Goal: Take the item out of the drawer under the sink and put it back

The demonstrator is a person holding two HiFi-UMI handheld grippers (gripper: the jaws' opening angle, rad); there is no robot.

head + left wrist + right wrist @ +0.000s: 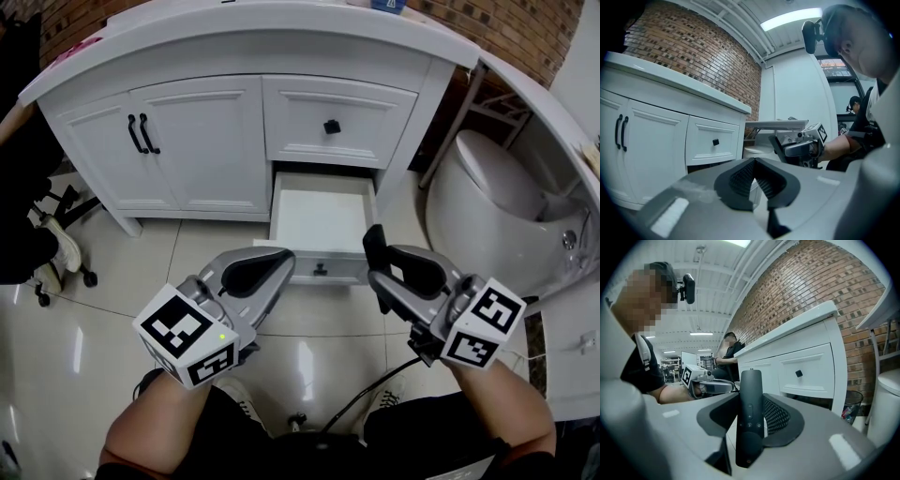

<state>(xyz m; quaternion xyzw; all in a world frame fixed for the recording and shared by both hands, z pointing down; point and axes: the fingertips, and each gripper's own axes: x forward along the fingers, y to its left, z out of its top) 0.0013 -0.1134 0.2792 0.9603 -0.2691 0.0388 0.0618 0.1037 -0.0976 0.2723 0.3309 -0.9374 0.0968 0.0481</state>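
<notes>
The low drawer (319, 221) under the sink stands pulled out, and its white inside shows bare. My right gripper (380, 274) (751, 401) hovers just in front of the drawer's right corner, shut on a slim black remote (750, 414) that stands upright between its pads. The remote's top end (374, 247) pokes out above the jaws. My left gripper (270, 269) (755, 164) is level with it at the drawer's left front, its ribbed pads together with nothing between them. Each gripper shows in the other's view, the right gripper (801, 148) and the left gripper (707, 383).
Above the open drawer sits a shut drawer (330, 123) with a black knob, and double cabinet doors (141, 137) are to its left. A white toilet (492, 192) stands at the right, a chair base (64, 251) at the left. A black cable (367, 397) runs between my knees.
</notes>
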